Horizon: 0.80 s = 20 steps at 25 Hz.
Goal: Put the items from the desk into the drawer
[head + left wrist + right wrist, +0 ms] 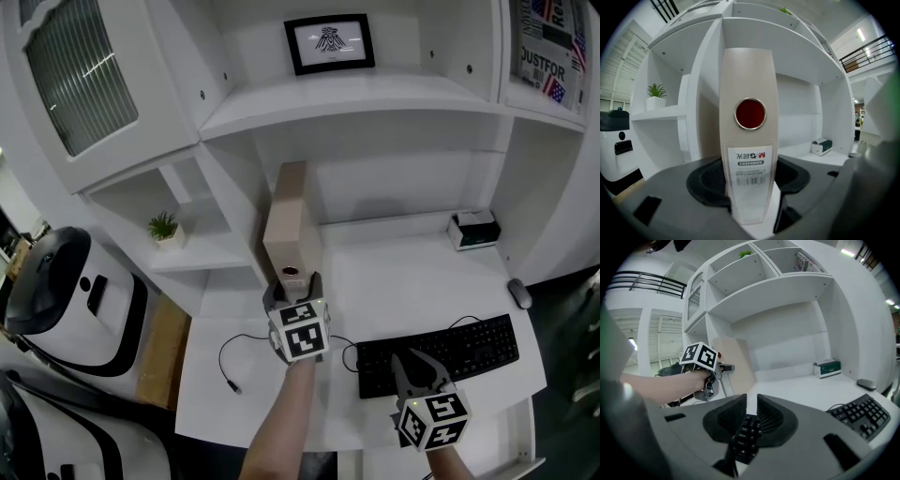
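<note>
A tall beige file box stands upright on the white desk, against the shelf divider. My left gripper is at its near end, low down. In the left gripper view the box's spine, with a red round hole and a barcode label, fills the gap between the jaws, which are shut on it. My right gripper hovers over the left end of a black keyboard. Its jaws stand a narrow gap apart, with only keys showing below. That view also shows the left gripper at the box.
A small green-and-white box sits at the desk's back right, with a grey mouse near the right edge. A black cable lies on the desk's left part. A potted plant stands on the side shelf. White machines stand left of the desk.
</note>
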{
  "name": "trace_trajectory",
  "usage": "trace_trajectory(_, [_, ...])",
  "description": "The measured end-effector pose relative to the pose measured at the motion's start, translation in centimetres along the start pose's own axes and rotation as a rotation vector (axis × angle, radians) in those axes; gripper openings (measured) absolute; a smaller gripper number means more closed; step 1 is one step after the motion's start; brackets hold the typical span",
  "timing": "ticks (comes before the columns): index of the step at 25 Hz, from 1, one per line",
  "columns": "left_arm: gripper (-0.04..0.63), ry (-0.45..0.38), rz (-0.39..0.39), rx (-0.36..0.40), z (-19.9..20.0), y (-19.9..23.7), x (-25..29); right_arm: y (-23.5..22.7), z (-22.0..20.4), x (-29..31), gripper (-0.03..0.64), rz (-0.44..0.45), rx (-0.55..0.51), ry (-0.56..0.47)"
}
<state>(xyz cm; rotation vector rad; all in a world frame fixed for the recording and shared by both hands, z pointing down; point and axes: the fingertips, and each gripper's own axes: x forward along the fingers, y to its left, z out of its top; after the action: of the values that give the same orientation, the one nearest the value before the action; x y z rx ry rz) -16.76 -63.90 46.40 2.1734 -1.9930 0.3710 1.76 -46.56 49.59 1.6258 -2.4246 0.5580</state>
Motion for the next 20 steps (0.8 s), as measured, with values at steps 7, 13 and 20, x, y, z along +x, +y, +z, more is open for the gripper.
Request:
trace_trajectory(7, [0.276,-0.018,-0.035,0.008,0.1,0.0,-2.8,0.9,0.4,-1.0,0.055,-0.01,-0.007,-0.008])
trace_trajectory(13, [0.276,-0.029,-0.064,0.004,0.3,0.0,-5.9,1.8,1.2,-2.5,0.055,-0.023,-0.013,-0.025])
trace_trajectory(20, [0.275,-0.06,-0.094,0.042,0.8,0.2,-10.3,3.2,2.0,-4.6,0.055,-0.041,-0.021,-0.051])
